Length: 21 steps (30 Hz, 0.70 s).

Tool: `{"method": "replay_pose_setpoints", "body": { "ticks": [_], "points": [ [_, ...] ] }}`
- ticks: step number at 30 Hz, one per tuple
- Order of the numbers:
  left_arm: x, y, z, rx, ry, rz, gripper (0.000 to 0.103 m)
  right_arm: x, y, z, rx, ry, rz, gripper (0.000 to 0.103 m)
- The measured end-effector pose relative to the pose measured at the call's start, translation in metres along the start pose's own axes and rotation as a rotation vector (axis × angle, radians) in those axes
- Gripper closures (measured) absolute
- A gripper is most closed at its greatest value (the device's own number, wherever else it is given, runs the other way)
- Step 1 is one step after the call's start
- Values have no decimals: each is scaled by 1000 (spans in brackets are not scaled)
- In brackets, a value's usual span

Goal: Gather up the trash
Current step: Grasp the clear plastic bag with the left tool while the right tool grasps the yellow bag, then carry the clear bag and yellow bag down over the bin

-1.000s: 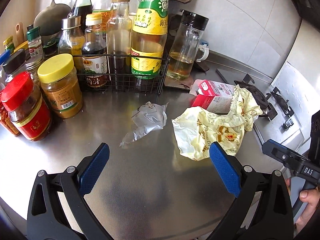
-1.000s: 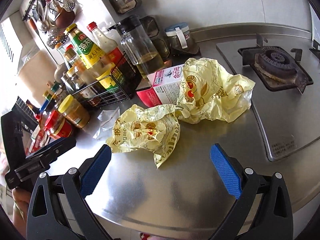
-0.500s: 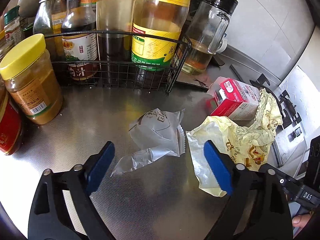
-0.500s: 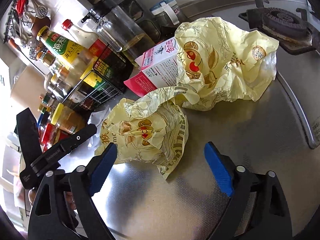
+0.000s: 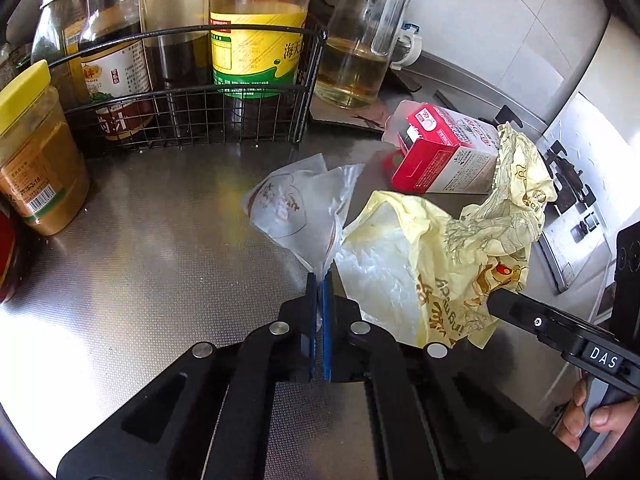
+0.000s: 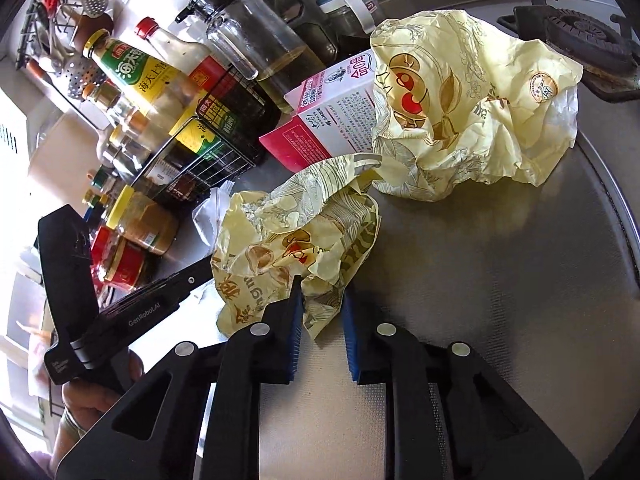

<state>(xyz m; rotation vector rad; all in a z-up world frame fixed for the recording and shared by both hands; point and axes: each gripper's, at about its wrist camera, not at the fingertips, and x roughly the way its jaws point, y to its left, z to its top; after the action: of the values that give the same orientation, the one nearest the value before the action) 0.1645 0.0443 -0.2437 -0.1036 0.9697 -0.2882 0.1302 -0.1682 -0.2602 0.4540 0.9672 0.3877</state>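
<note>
My left gripper (image 5: 319, 280) is shut on the tail of a clear plastic wrapper (image 5: 296, 204) that lies on the steel counter (image 5: 160, 264). A crumpled yellow paper wrapper (image 5: 440, 264) lies just right of it, also in the right wrist view (image 6: 296, 240). My right gripper (image 6: 322, 300) has its jaws narrowed around the near corner of that yellow wrapper, with a gap still showing. A second yellow wrapper (image 6: 472, 100) rests against a red and white carton (image 6: 332, 120), also seen in the left wrist view (image 5: 444, 156).
A black wire rack (image 5: 192, 92) of sauce bottles stands behind the wrapper. A glass oil jug (image 5: 360, 40) is beside it. A yellow-lidded jar (image 5: 36, 152) stands at the left. The gas hob (image 6: 580, 40) lies at the right.
Both grippers moved forward over the counter. The left one shut on the clear wrapper's tail. The right one narrowed around the yellow wrapper's corner.
</note>
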Motion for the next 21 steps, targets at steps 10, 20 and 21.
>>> {"method": "replay_pose_setpoints", "body": {
  "ticks": [10, 20, 21],
  "points": [
    [-51, -19, -24, 40, -62, -9, 103, -65, 10, -25, -105, -47, -20, 86],
    [-111, -65, -84, 84, -71, -50, 103, -124, 11, -58, -193, -8, -29, 86],
    [-116, -70, -90, 97, -74, -46, 103, -130, 11, -62, -202, -2, -18, 86]
  ]
}}
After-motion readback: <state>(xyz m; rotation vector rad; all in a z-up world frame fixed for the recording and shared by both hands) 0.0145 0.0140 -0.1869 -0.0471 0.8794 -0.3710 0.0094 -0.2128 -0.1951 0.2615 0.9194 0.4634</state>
